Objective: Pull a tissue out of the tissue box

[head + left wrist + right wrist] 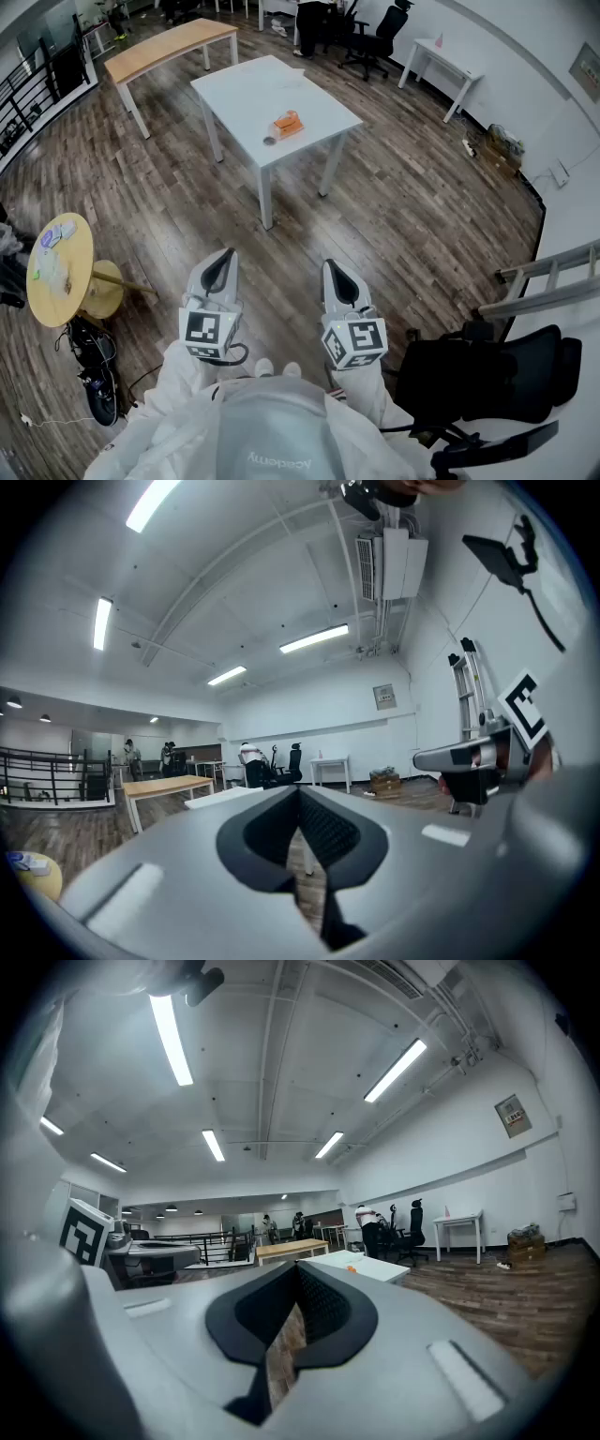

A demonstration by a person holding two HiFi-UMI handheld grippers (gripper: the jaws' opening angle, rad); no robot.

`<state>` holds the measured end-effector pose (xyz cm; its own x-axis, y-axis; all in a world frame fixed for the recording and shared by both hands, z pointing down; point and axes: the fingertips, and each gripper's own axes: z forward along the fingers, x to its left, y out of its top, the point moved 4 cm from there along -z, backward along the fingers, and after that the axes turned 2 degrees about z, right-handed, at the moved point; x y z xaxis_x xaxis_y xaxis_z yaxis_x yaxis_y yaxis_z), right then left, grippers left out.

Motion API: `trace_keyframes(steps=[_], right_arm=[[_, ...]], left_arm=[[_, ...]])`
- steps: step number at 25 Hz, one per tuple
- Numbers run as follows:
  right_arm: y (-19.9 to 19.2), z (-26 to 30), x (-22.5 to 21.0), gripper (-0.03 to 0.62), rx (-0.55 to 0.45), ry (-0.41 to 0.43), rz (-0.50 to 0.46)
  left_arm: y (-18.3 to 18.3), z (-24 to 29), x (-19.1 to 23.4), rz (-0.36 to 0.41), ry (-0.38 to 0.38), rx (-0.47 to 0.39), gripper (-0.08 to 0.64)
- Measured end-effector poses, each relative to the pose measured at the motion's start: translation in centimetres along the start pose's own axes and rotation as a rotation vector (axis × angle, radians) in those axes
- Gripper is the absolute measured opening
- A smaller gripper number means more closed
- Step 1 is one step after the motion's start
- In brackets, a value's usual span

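Head view: I make out the tissue box (287, 123) only as a small orange shape, probably a pack, on the white table (244, 89), well apart from the left gripper (217, 272) and right gripper (339, 281) over wooden floor (169, 197); left gripper view: jaws together, empty; right gripper view: jaws closed on nothing.

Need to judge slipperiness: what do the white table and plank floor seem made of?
White rectangular table: smooth matte top, probably laminate or painted board; white legs, likely metal. Dark brown plank floor: wood or wood-look laminate, judging by grain and seams.
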<state>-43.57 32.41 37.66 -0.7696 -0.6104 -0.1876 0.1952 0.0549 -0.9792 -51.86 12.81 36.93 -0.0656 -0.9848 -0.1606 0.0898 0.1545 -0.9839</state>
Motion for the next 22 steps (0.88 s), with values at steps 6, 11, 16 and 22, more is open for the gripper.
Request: trace_keyframes(steps=[6,11,16,22], right_arm=[[0.1,-0.8,-0.1,0.0,0.001,-0.001,-0.001],[-0.1,-1.0,-0.4,0.002,0.004,0.004,0.005],[-0.3,-1.2,-0.6,0.002,0.009,-0.001,0.012],[-0.4,-1.4,-1.3,0.002,0.006,-0.008,0.015]], left_arm=[[0.4,0.0,-1.0,0.003,-0.022,-0.011,0.0],[0.2,0.0,-1.4,0.002,-0.03,0.0,0.0],[0.1,-0.1,-1.7,0.004,-0.032,0.011,0.0],[0.0,0.1,-2.1,0.014,-0.029,0.014,0.0]])
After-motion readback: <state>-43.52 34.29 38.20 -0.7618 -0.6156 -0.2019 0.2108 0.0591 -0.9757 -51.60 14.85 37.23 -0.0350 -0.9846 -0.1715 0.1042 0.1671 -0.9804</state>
